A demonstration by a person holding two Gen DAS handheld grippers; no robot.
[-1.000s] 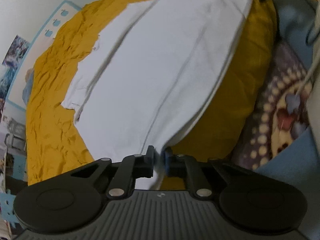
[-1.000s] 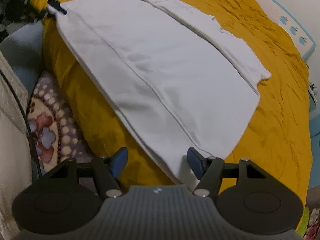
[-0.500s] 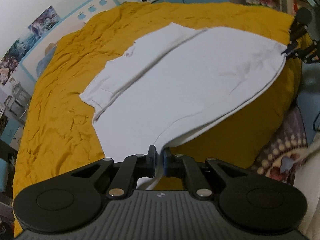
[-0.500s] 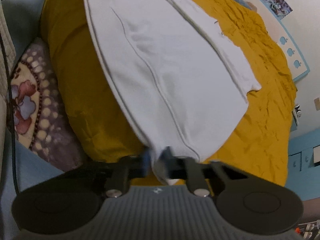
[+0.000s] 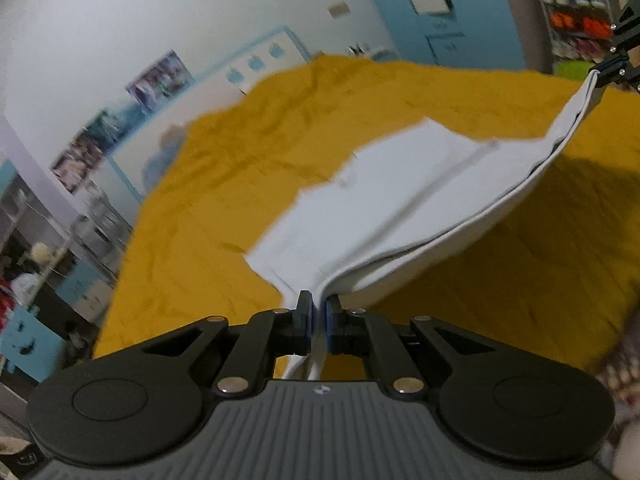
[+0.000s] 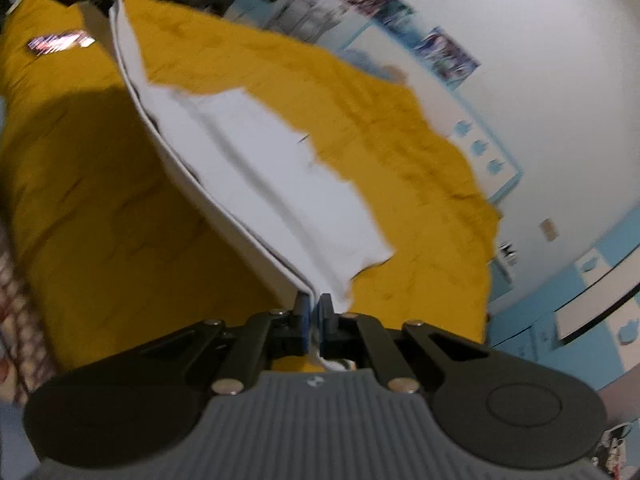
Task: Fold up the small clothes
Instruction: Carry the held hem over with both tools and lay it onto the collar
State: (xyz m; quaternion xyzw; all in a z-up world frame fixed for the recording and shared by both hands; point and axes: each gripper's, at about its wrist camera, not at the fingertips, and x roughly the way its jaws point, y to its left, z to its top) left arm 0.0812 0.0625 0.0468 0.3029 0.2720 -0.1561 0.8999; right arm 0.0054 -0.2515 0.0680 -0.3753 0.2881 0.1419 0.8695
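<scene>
White cotton garment [image 5: 400, 200] hangs lifted above the mustard-yellow bedspread [image 5: 224, 200], far edge resting on it. Left gripper [image 5: 318, 320] and right gripper [image 6: 314, 322] each clamp one near corner.

Smooth matt white cloth garment [image 5: 404, 200], creased mustard fabric bedspread [image 5: 224, 216], matt black plastic hand-held gripper [image 5: 318, 322]

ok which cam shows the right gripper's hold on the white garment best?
Right wrist view: the right gripper is large in frame, jaws shut on the white garment, with the lifted hem running up from them. Left wrist view shows that gripper only small at the top right edge, pinching the garment's far corner.
</scene>
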